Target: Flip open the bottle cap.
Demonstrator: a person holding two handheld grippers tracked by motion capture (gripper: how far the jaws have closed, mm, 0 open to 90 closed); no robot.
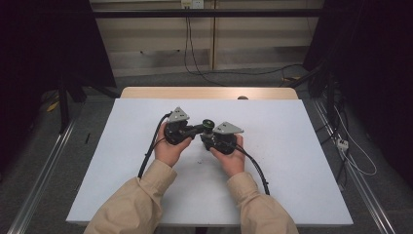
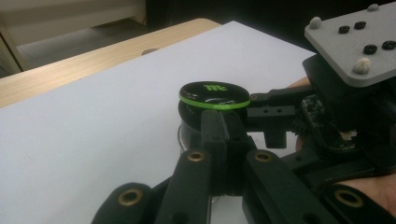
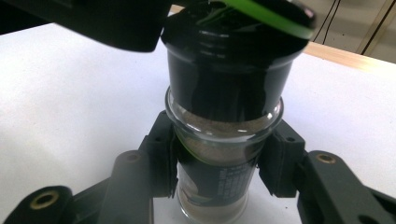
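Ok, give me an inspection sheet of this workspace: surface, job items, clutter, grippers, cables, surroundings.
Surface: white sheet over a wooden table.
Job's things: glass spice jar of brown powder, black cap with a green ring.
Clutter: nothing seen.
Grippers: right gripper shut on the jar's glass body; left gripper shut on the cap.
Cables: one black cable trails from the left gripper, another cable from the right.
Surroundings: grey floor, loose wires, dark curtains at both sides.

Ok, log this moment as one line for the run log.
left gripper: shut on cap | right gripper: shut on spice jar glass body | jar upright above white mat
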